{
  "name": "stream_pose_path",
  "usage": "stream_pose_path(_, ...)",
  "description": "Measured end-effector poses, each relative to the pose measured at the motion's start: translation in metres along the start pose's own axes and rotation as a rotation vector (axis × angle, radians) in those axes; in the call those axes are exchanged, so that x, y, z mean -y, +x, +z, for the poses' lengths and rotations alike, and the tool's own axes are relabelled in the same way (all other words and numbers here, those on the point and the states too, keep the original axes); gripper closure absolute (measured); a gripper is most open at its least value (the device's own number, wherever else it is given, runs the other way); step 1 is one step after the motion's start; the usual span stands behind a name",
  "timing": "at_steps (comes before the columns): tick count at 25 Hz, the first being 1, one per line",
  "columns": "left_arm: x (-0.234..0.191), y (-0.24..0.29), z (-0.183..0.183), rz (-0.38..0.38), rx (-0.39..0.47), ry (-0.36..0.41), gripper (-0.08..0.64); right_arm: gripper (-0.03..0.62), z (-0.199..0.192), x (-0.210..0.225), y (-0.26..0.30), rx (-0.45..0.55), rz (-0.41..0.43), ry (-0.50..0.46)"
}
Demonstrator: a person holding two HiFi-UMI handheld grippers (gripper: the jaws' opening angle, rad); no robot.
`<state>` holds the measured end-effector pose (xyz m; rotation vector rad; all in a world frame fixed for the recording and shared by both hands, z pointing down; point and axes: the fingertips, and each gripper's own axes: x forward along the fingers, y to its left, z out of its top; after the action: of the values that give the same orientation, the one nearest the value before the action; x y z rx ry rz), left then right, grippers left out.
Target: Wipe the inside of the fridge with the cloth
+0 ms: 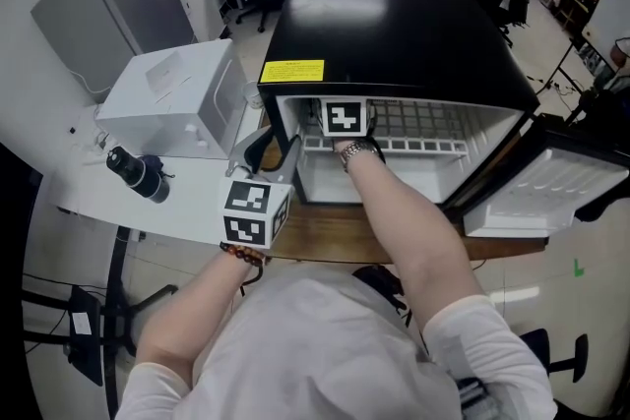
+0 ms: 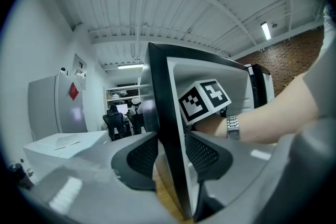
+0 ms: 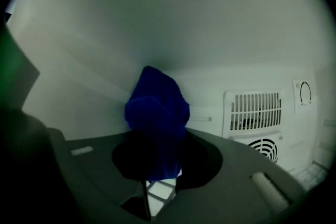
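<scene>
Two grippers are engaged at the fridge (image 1: 394, 34), which is stood on a table (image 1: 335, 236) with its door (image 1: 551, 187) swung open to the right. The left gripper (image 2: 168, 152) is set astride the front edge of the side wall (image 2: 163, 92), and its pads (image 2: 142, 157) are seen lying against both faces at a middling width, so the cabinet is judged to be steadied by it. The right gripper (image 3: 160, 157) is held deep inside, its jaws drawn narrow on the cloth (image 3: 157, 110), a blue bunch pushed out ahead of them toward the white liner (image 3: 157, 18); whether the liner is actually touched cannot be told. A vent (image 3: 254, 110) and a dial (image 3: 305, 93) are seen on the back wall to the right of the cloth, and a wire shelf (image 1: 423, 123) is glimpsed beneath the jaws. Wiping is judged to be under way. Several faults could be caused from here: the cloth could be dragged out of the narrow grip if it is rubbed hard on the liner or caught on the shelf wires or vent slats; the dial could be knocked and its setting changed if a stroke is carried too far right; the liner could be scraped by bare jaws if the bunch is folded back; and the fridge could be shifted on the table if the hold on the wall is loosened.
</scene>
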<state>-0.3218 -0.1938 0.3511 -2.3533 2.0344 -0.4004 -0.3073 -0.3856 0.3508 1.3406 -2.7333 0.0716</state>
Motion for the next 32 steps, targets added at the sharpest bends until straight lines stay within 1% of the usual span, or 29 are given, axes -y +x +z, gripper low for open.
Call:
stream_pose_path(14,0.000,0.002,0.003,0.002,0.008,-0.019,0.400,0.503,-0.010,0.060,-0.022,-0.042,-0.103,0.018)
stream_pose_path(17,-0.001,0.002,0.002,0.001,0.007,-0.025,0.400,0.503,-0.013,0.065,-0.028,-0.051,-0.118,0.008)
stream_pose_path(20,0.000,0.003,0.003,-0.002,0.010,-0.028,0.400,0.503,-0.013,0.074,-0.035,-0.047,-0.152,-0.006)
stream_pose_path(23,0.000,0.003,0.004,-0.004,0.013,-0.033,0.400,0.503,-0.012,0.080,-0.040,-0.043,-0.159,0.001)
stream_pose_path(32,0.000,0.002,0.003,-0.013,0.006,-0.041,0.400,0.503,-0.017,0.098,-0.058,-0.058,-0.197,-0.020)
